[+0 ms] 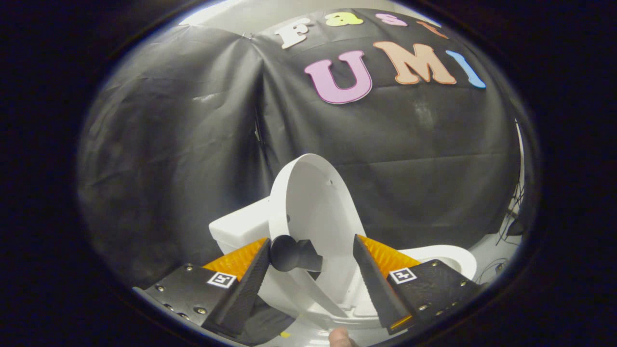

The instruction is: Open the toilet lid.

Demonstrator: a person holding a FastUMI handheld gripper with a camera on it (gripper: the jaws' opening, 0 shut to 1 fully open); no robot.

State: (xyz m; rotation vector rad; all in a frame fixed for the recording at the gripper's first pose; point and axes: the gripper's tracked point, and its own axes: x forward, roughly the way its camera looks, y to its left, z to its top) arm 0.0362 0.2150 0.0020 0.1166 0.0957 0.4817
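Note:
The white toilet lid (313, 202) stands raised, nearly upright, with its inner face turned toward the right finger. A black round knob (289, 253) sticks out from the lid's near edge. It sits between my fingers, close against the left fingertip and well apart from the right one. My gripper (311, 241) is open, its fingers spread wide to either side of the lid's lower part. The white seat and bowl rim (448, 258) show beyond the right finger. The white tank (241, 226) lies behind the lid, past the left finger.
Black cloth walls close in right behind the toilet. Dark cables (511, 217) hang past the bowl on the right, over a pale floor. A person's fingertip (340, 338) shows just under the fingers.

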